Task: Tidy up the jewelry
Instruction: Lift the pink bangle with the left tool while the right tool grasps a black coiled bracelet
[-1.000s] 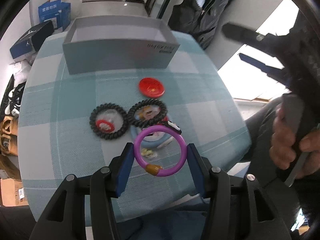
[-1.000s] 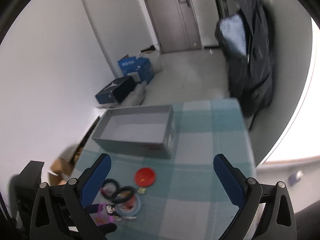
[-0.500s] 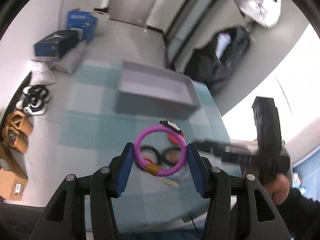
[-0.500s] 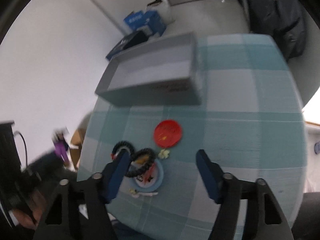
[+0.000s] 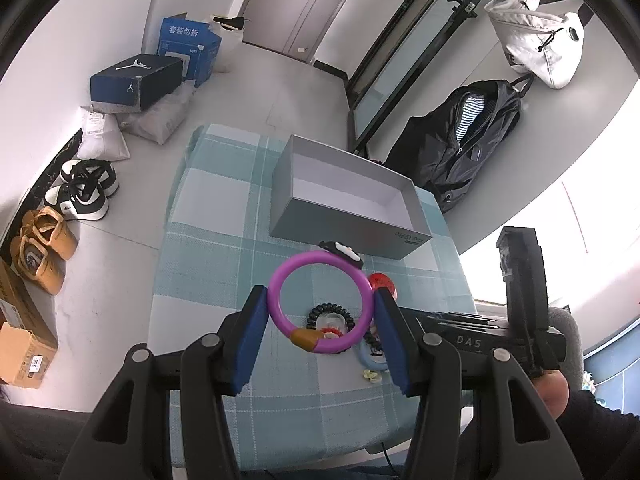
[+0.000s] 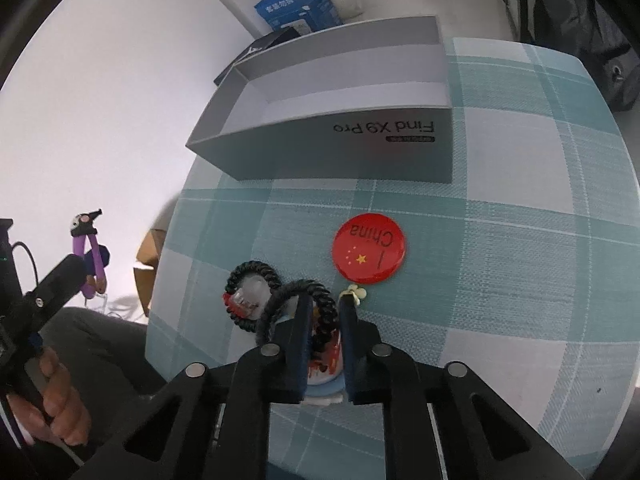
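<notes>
My left gripper [image 5: 320,304] is shut on a purple bangle [image 5: 280,308] with a brown clasp and a small black-and-white charm, held high above the table; it also shows in the right wrist view [image 6: 86,256]. My right gripper [image 6: 325,304] is down at the table, its jaws nearly closed around the rim of a black coil hair tie [image 6: 326,308] lying on a light blue ring. A second coil hair tie [image 6: 248,292], a red China badge [image 6: 370,253] and a small cream flower [image 6: 356,293] lie beside it. The open grey box [image 6: 360,152] stands behind, empty.
The table has a teal checked cloth [image 6: 520,240]. In the left wrist view, shoes [image 5: 80,190], cardboard boxes [image 5: 24,344] and a blue box [image 5: 188,50] sit on the floor at left. A dark jacket [image 5: 468,148] hangs at right.
My left gripper rose with the purple bangle, away from the table. My right gripper came down to the jewelry pile and its jaws closed from wide open onto the coil hair tie.
</notes>
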